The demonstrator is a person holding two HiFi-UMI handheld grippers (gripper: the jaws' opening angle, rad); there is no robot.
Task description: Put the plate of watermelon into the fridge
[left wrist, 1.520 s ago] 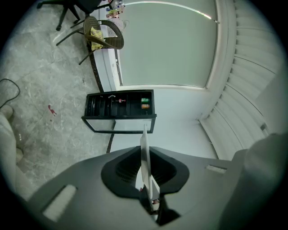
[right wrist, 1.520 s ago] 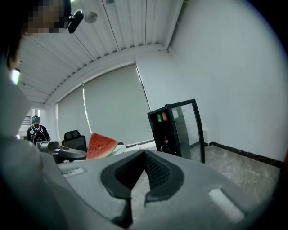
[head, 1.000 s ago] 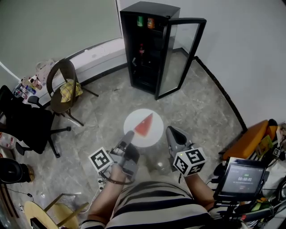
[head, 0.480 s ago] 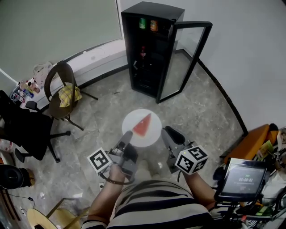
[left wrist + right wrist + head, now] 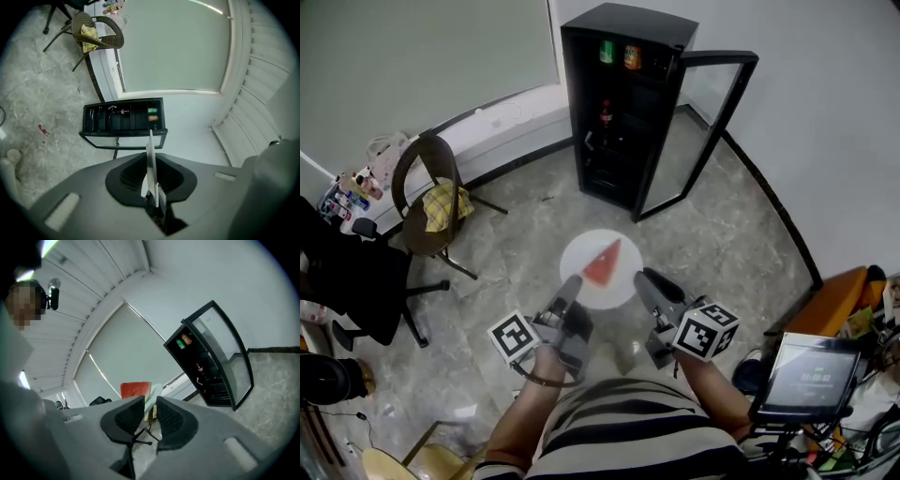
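Note:
A white plate point(image 5: 584, 253) with a red watermelon wedge point(image 5: 602, 263) is held level above the floor, in front of the black fridge point(image 5: 622, 103), whose glass door point(image 5: 694, 131) stands open. My left gripper point(image 5: 571, 283) is shut on the plate's near-left rim; in the left gripper view the plate point(image 5: 151, 154) stands edge-on between the jaws of that gripper point(image 5: 151, 161). My right gripper point(image 5: 645, 277) is at the plate's right rim with its jaws opening. In the right gripper view the rim point(image 5: 153, 394) shows in the gap of that gripper point(image 5: 150, 405), pads apart, watermelon point(image 5: 135, 389) behind.
The fridge holds cans point(image 5: 616, 52) on the top shelf and a bottle point(image 5: 605, 116) lower down. A wicker chair point(image 5: 431, 192) with a yellow cloth and a black office chair point(image 5: 356, 272) stand at the left. An orange object point(image 5: 825, 295) and a screen point(image 5: 806, 373) sit at the right.
My right gripper has moved left, closer to the plate's right rim. The left gripper keeps its hold on the plate, and the fridge has shifted slightly in view.

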